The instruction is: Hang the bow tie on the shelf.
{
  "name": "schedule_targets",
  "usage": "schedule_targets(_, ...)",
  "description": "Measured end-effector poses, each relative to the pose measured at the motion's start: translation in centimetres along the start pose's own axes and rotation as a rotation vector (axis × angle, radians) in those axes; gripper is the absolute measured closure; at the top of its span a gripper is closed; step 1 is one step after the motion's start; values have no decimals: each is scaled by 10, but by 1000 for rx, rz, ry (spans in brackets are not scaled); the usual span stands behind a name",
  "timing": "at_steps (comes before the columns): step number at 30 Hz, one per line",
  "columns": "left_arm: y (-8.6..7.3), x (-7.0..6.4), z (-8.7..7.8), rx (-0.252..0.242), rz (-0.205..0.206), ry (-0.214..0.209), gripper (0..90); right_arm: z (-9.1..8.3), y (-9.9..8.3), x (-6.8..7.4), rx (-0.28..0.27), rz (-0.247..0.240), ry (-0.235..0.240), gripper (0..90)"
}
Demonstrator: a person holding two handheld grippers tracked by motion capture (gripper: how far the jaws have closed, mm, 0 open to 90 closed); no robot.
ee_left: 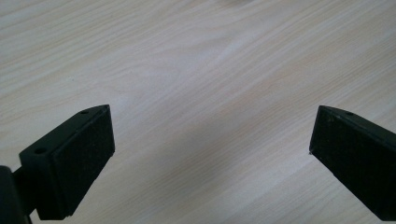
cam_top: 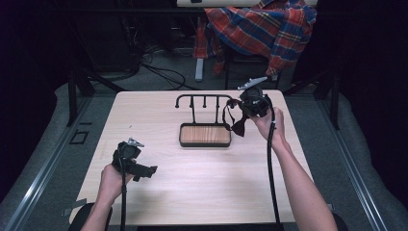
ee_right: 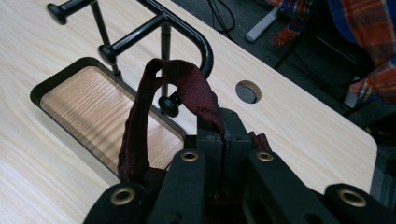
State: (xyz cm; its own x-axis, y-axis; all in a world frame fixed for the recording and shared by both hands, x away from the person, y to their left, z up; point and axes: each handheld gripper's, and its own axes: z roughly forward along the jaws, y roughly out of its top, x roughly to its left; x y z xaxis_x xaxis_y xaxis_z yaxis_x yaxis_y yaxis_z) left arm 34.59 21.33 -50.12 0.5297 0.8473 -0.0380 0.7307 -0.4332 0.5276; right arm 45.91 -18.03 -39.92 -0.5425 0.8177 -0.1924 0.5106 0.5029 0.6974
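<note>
The left gripper (cam_top: pixel 144 171) hovered wide open and empty over the bench (cam_top: pixel 202 183). The rack (cam_top: pixel 204 122) carried nothing yet. The right gripper (cam_top: pixel 244 111) was closed on a dark red bow tie (ee_right: pixel 175 100), its strap near a rack peg (ee_right: pixel 168 105); hanging it probably remained

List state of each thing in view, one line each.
Left gripper: open, nothing held, low over the table.
Right gripper: shut on the bow tie, raised beside the rack's right end.
Bow tie: held off the table, strap looped up, bow hanging.
Rack: upright, hooks bare.
Tray: empty.
Plaid shirt: draped behind the table.
</note>
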Motion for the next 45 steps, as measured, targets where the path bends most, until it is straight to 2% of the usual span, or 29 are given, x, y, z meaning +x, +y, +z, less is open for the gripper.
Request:
schedule_targets(3, 0, 0, 0, -1, -2, -2, 2, 4, -1, -3, 0, 28, 2, 886)
schedule_targets(17, 0, 0, 0, 3, 2, -1, 2, 22, -7, -11, 38, 102, 23, 884)
schedule_targets(29, 0, 0, 0, 4, 3, -2, 2, 38, -13, -11, 76, 142, 49, 882)
schedule_targets(45, 0, -1, 0, 5, 4, -4, 2, 56, -27, -14, 94, 191, 79, 870)
